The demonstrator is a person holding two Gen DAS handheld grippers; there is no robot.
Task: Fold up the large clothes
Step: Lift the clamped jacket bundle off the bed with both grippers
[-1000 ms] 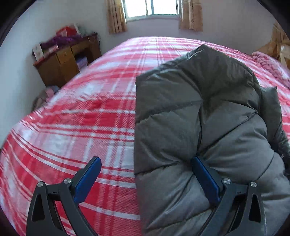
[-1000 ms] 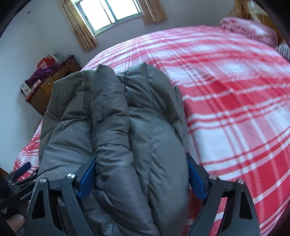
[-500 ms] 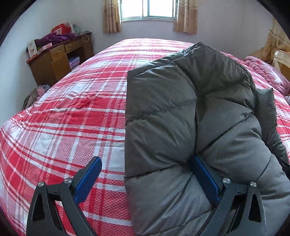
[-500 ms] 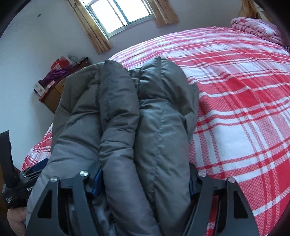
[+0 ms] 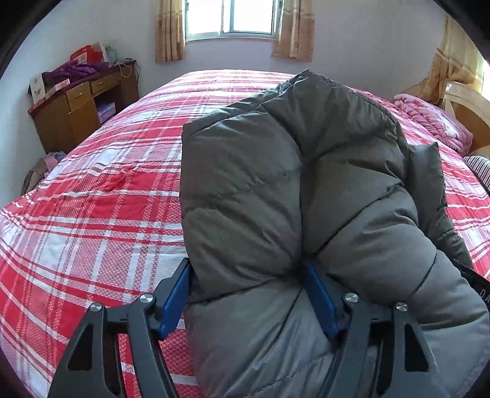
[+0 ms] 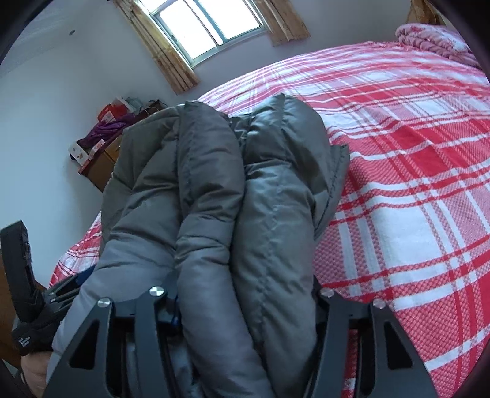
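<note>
jacket: a grey puffy down jacket (image 5: 306, 189) is bunched up in thick folds over the red plaid bed; it's seen right in front of both tongs and fills the gap between each pair of fingers

left tongs: the left gripper (image 5: 249, 294) is clamped on a fat quilted roll of the jacket, with the blue pads (image 5: 174, 301) pressed into the fabric on both sides

right tongs: the right gripper (image 6: 245, 301) is squeezed around two side-by-side padded rolls of the jacket; its pads are mostly buried in the fabric, only a sliver of blue can be made out on the left finger

other tool: the left gripper's black body is seen off to the left of the right tongs, held in a hand at the bottom corner

writing: white letters are printed on that black body and on a black strap at the right edge of the left view, but too small and cut off to be read

bedspread: a red and white plaid bedspread (image 5: 101, 220) is spread under the jacket, left of the left tongs and right of the right tongs

pink blanket: a pink blanket (image 5: 428, 119) is piled far ahead and to the right

desk: a wooden desk (image 5: 79, 107) with purple clothes and boxes on top is stood far ahead on the left, against the wall

window: a curtained window (image 5: 232, 18) is seen straight ahead on the far wall
</note>
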